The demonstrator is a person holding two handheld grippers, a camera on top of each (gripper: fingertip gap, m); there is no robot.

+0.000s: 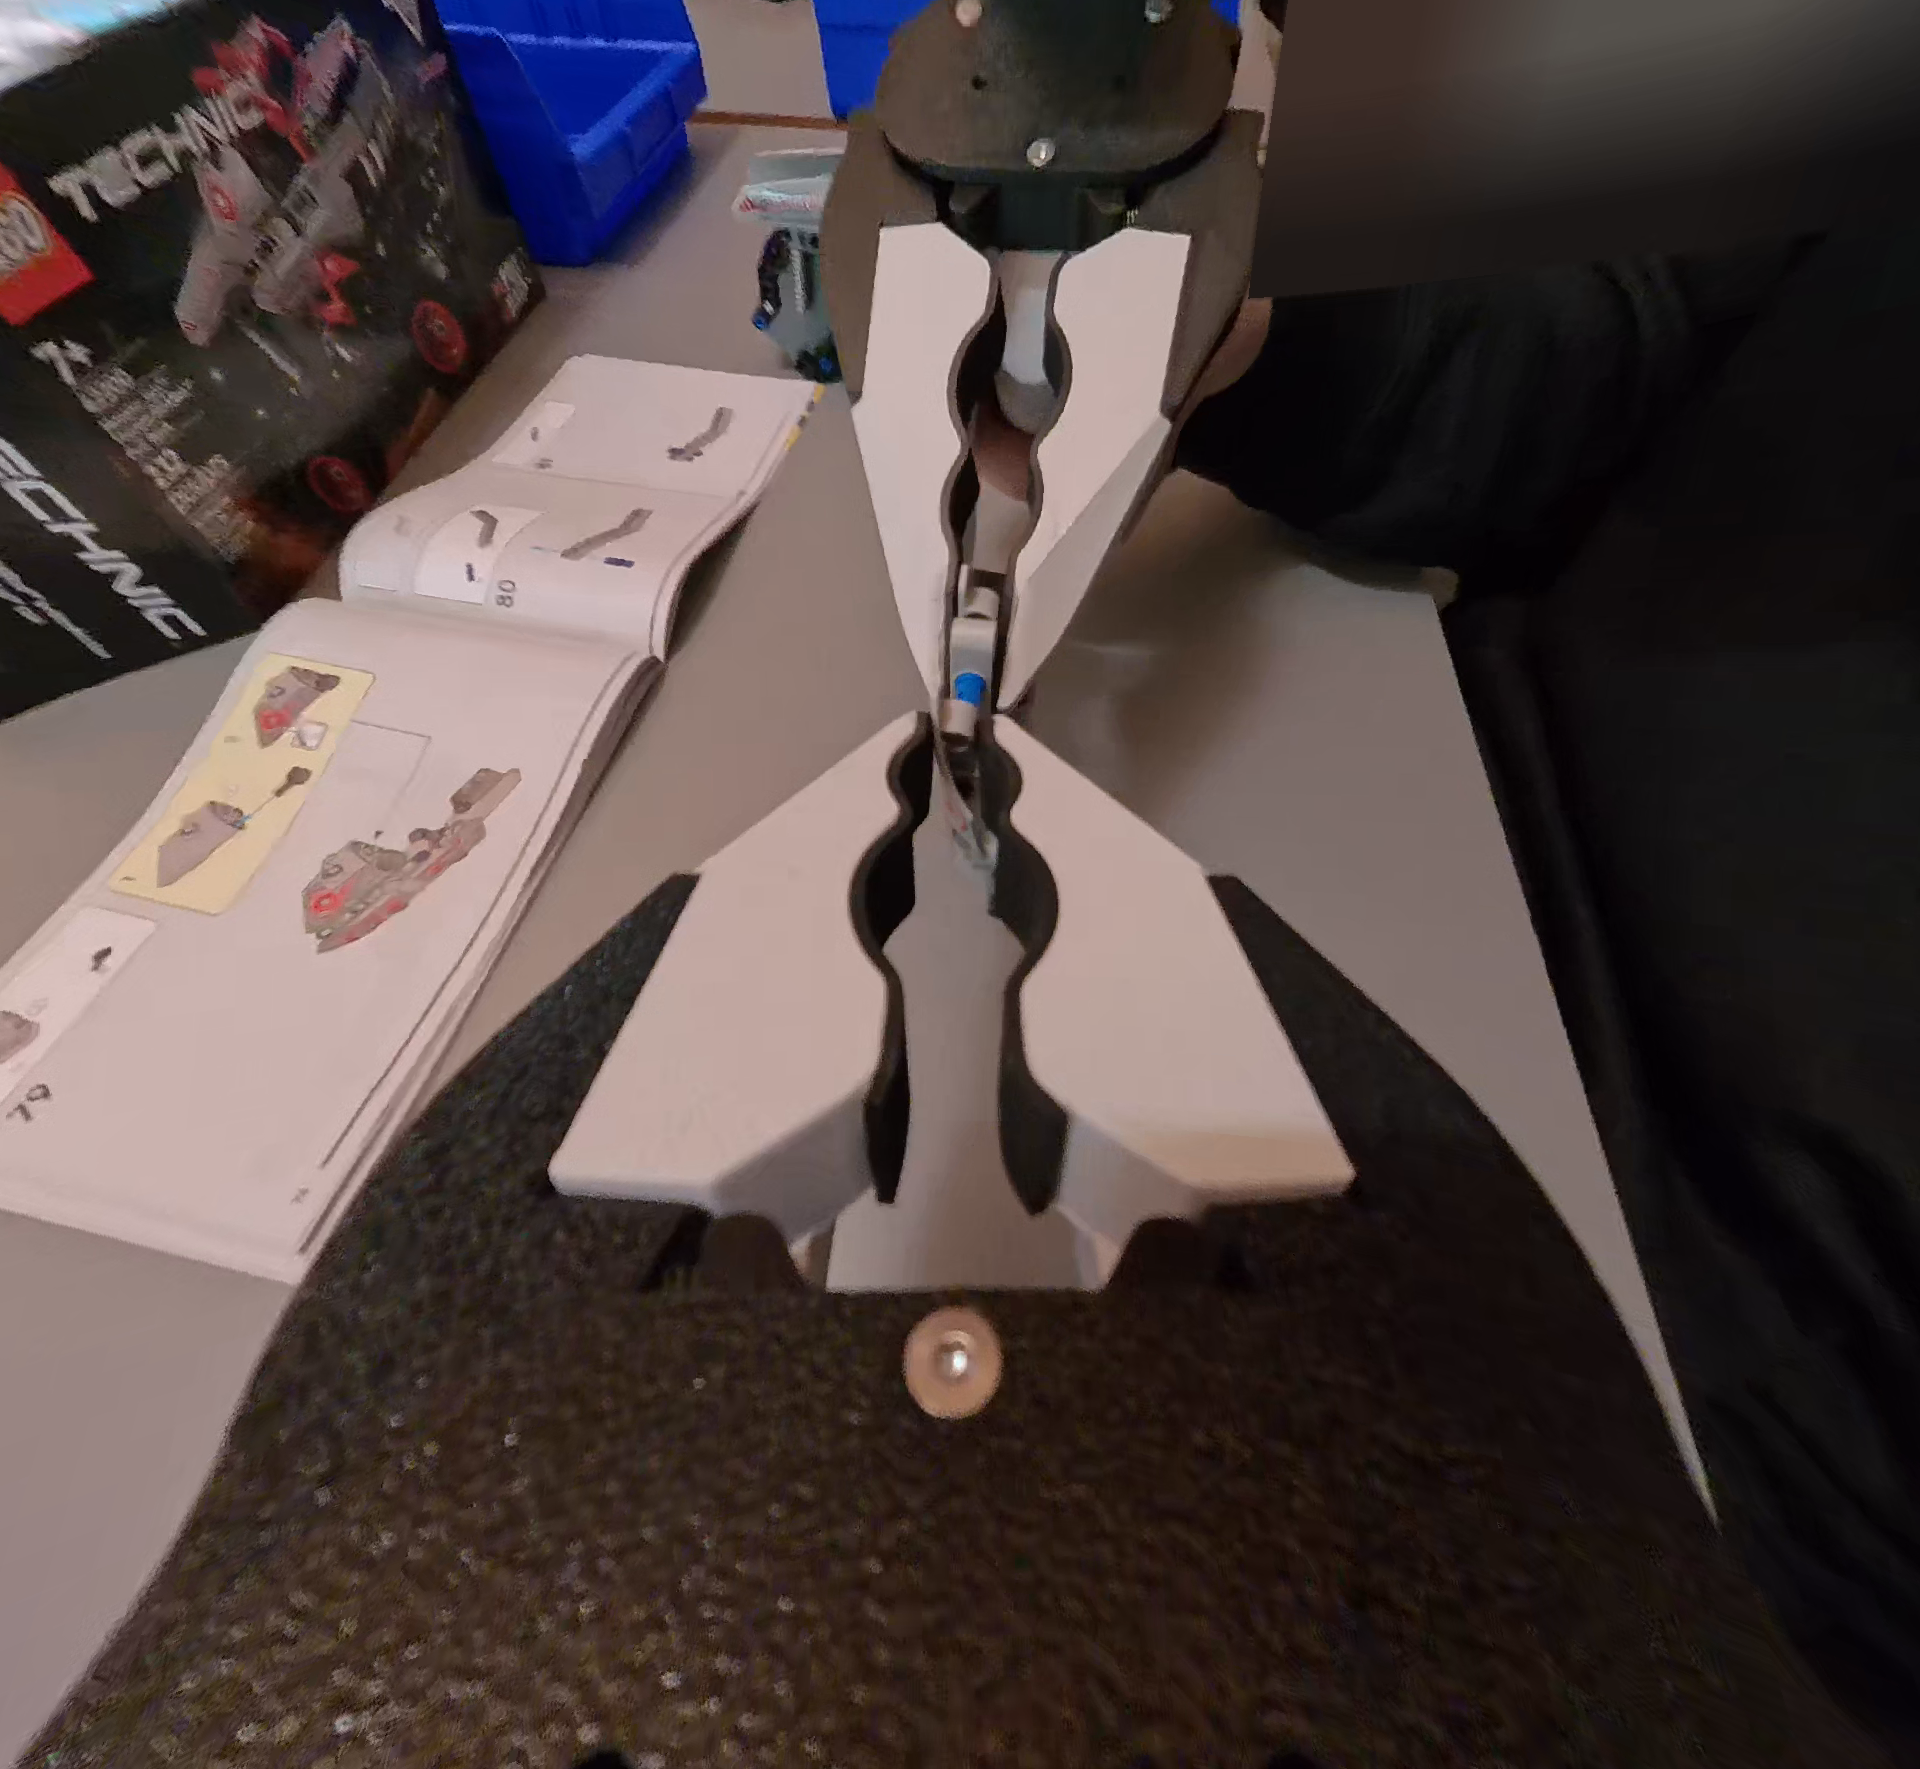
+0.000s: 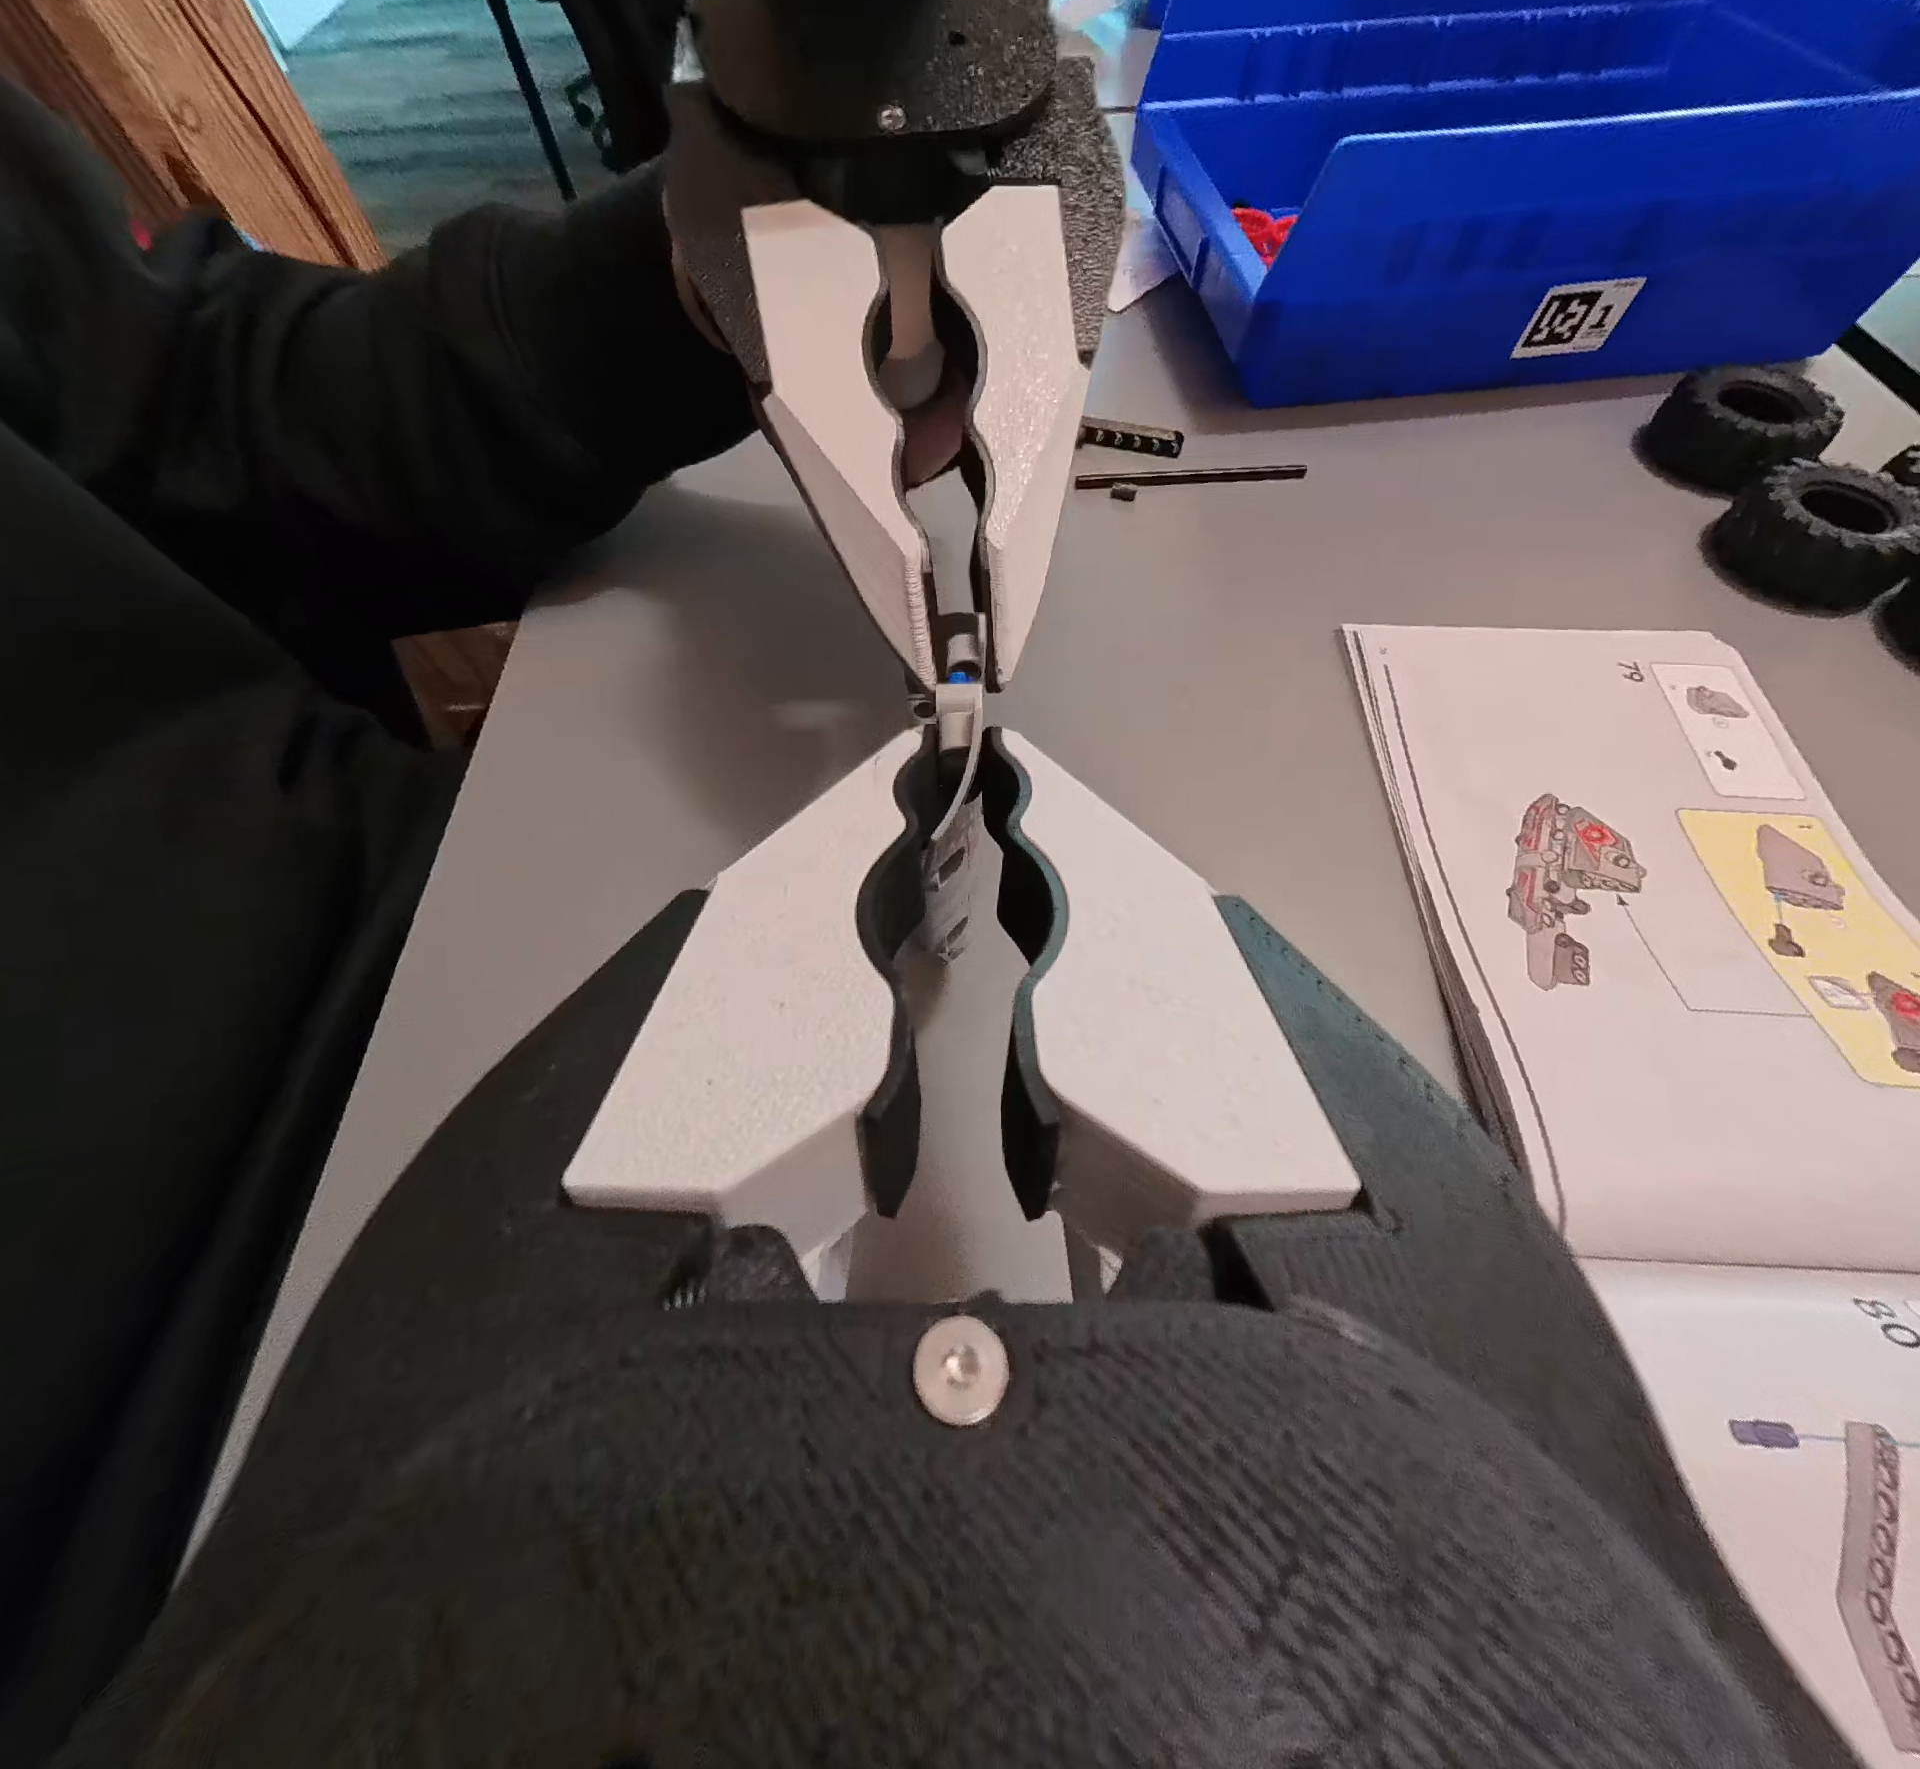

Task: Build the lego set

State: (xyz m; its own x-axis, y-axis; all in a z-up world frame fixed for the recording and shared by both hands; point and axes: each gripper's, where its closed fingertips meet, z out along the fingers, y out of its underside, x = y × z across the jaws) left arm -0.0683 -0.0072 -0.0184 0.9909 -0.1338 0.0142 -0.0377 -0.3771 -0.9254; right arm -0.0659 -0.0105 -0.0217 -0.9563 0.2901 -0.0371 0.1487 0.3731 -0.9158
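Grey table (image 1: 1247,784) carries an open instruction booklet (image 1: 343,846) and a dark lego box (image 1: 208,265). Left wrist view: left gripper (image 1: 956,732) clamps a grey lego piece (image 1: 971,826), tip to tip with the right gripper (image 1: 982,680). Right wrist view: right gripper (image 2: 956,743) pinches what seems a grey beam (image 2: 951,872) with a blue pin (image 2: 957,677), meeting the left gripper (image 2: 961,659); blue bins (image 2: 1538,192) and black tyres (image 2: 1808,524) sit beyond

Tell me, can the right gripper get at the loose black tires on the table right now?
Probably not yet. The right gripper is shut on a small grey lego piece, tip to tip with the left gripper. The black tires lie unobstructed on the table, off to its side.
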